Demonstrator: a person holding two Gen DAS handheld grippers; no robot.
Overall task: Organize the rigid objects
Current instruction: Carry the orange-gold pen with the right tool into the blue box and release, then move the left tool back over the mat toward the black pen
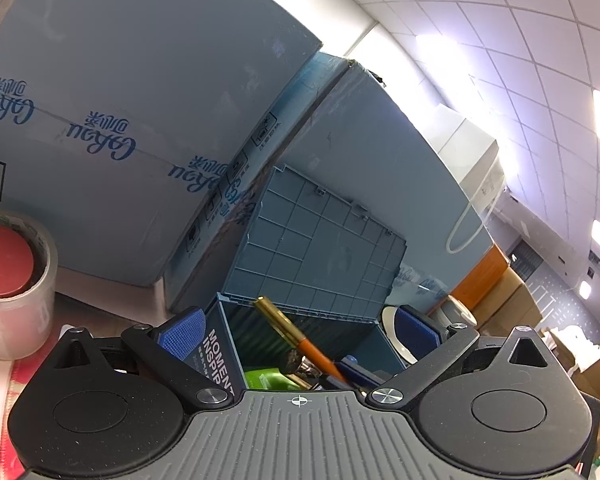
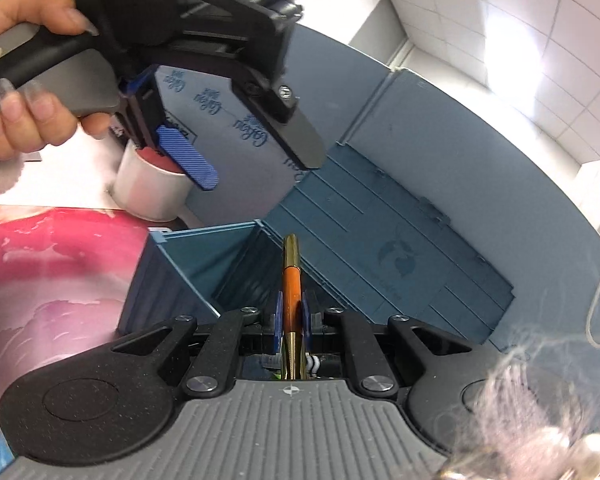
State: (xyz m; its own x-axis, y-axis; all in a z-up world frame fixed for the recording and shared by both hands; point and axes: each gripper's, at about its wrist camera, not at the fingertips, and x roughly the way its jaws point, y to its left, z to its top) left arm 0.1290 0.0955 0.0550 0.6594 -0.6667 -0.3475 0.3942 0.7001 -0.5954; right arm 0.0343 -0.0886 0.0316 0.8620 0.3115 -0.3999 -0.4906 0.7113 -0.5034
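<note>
My right gripper (image 2: 291, 300) is shut on an orange and gold pen (image 2: 291, 268), whose gold tip points over the open blue storage box (image 2: 168, 264). The same pen (image 1: 278, 316) slants above the box in the left wrist view. The box's ribbed lid (image 1: 320, 248) stands up against cardboard cartons. Several small items lie inside, among them a green one (image 1: 268, 378) and a dark booklet (image 1: 218, 356). My left gripper (image 1: 298, 334) is open with nothing between its pads. That left gripper (image 2: 256, 164) hangs above the box's left side, held by a hand (image 2: 24, 120).
A roll of clear tape (image 1: 16, 288) with something red in its core stands left of the box. Tall blue-grey cartons (image 1: 120, 120) wall off the back. A pink patterned mat (image 2: 52, 280) lies at the left. A fluffy tuft (image 2: 540, 400) sits by my right gripper.
</note>
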